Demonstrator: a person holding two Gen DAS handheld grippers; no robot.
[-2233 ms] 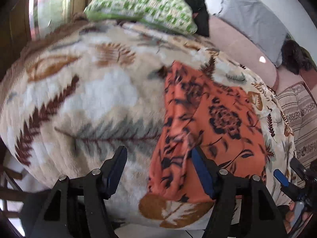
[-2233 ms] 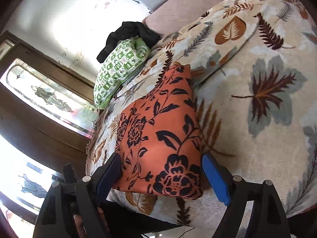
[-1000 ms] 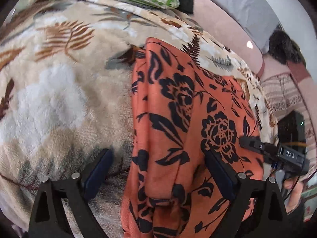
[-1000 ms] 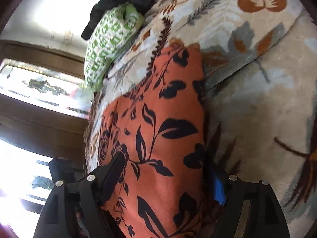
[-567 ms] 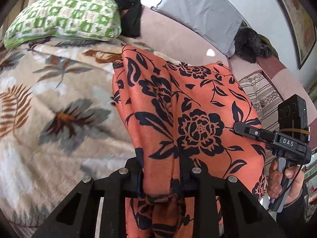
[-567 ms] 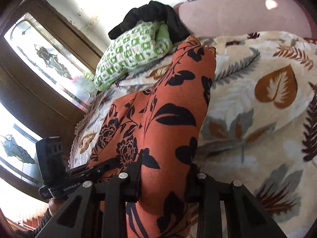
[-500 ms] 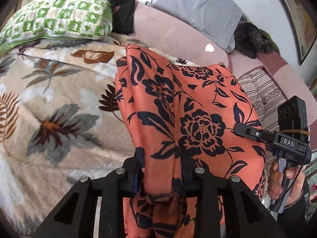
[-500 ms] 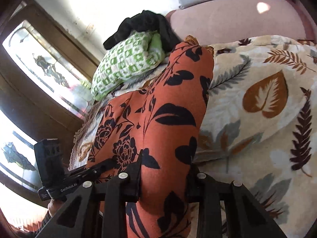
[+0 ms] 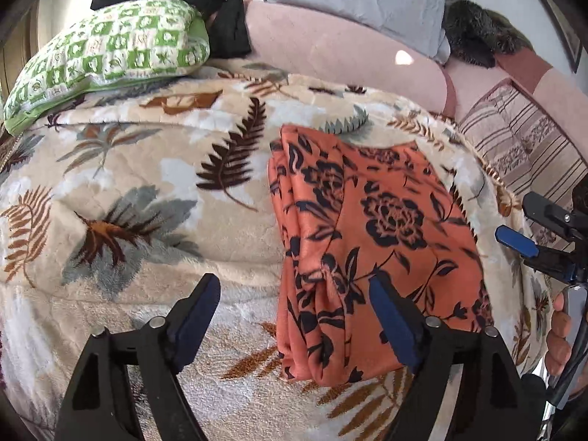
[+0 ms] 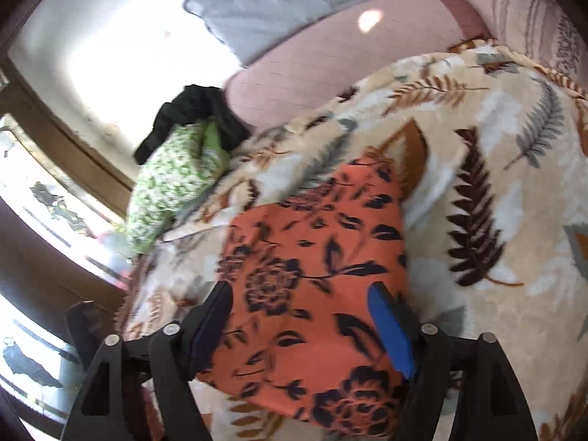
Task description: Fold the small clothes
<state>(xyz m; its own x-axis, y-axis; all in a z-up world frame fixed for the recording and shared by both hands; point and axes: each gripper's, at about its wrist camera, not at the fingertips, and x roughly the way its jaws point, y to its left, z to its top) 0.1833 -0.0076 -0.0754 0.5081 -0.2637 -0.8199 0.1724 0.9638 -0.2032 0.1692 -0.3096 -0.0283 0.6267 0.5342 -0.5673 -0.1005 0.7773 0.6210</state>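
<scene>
Moved: both claws were pinching the orange floral garment (image 9: 371, 242) w/ its near end lifted half a sec ago; now it's dropped flat on the leaf-print blanket (image 9: 147, 191), folded over on itself.
Left claw (image 9: 294, 316): jaws just opened, now wide apart. Cloth's left folded edge sits in the gap at lower centre of its frame, right finger over the fabric, left finger over bare blanket. Nothing pinched.
Right claw (image 10: 301, 323): jaws just opened too, spread wide. Garment fills the gap at lower centre of that frame, pads not pressing. View is motion-blurred.
Garment spot: centre-right in left view, lower middle in right view; layered edges stacked along its left side, slightly bunched near the bottom.
Why so: prob. released to let the fold settle; claws kept low and close, handy for the next fold or a smoothing pass.
Background: green checked pillow (image 9: 106, 55) upper left, black clothing (image 9: 205, 3) touching it, well apart from the garment.
</scene>
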